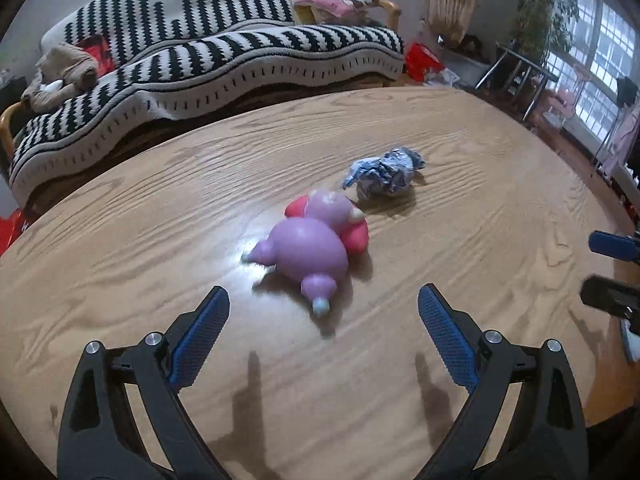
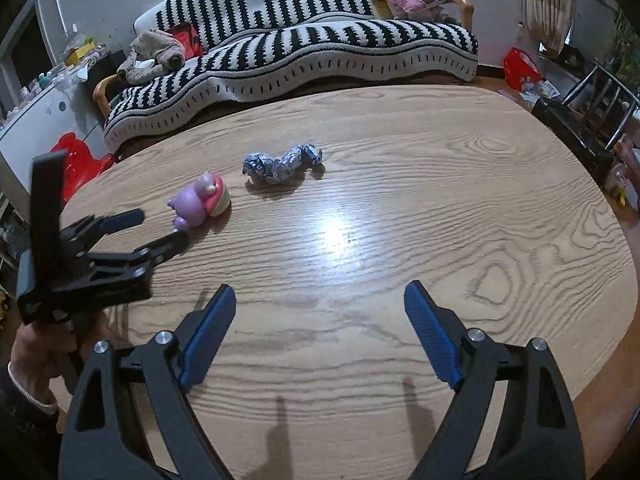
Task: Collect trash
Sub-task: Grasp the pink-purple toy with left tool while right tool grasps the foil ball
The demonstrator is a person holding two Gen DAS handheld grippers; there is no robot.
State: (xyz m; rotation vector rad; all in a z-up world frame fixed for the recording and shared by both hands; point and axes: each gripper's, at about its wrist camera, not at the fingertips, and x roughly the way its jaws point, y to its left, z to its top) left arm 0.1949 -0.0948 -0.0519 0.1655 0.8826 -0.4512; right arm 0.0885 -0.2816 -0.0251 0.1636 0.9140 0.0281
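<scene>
A crumpled blue-and-silver wrapper (image 1: 383, 174) lies on the wooden table (image 1: 120, 264); it also shows in the right wrist view (image 2: 282, 164). A purple and pink toy figure (image 1: 316, 246) lies on its side just in front of it, also seen in the right wrist view (image 2: 200, 200). My left gripper (image 1: 324, 316) is open and empty, just short of the toy. In the right wrist view the left gripper (image 2: 156, 228) sits beside the toy. My right gripper (image 2: 320, 312) is open and empty over the table, well short of the wrapper; it shows at the right edge of the left wrist view (image 1: 612, 264).
A sofa with a black-and-white striped cover (image 2: 300, 52) runs behind the table. A red bag (image 2: 520, 66) and metal racks (image 2: 600, 92) stand at the right. A red stool (image 2: 76, 164) is left of the table.
</scene>
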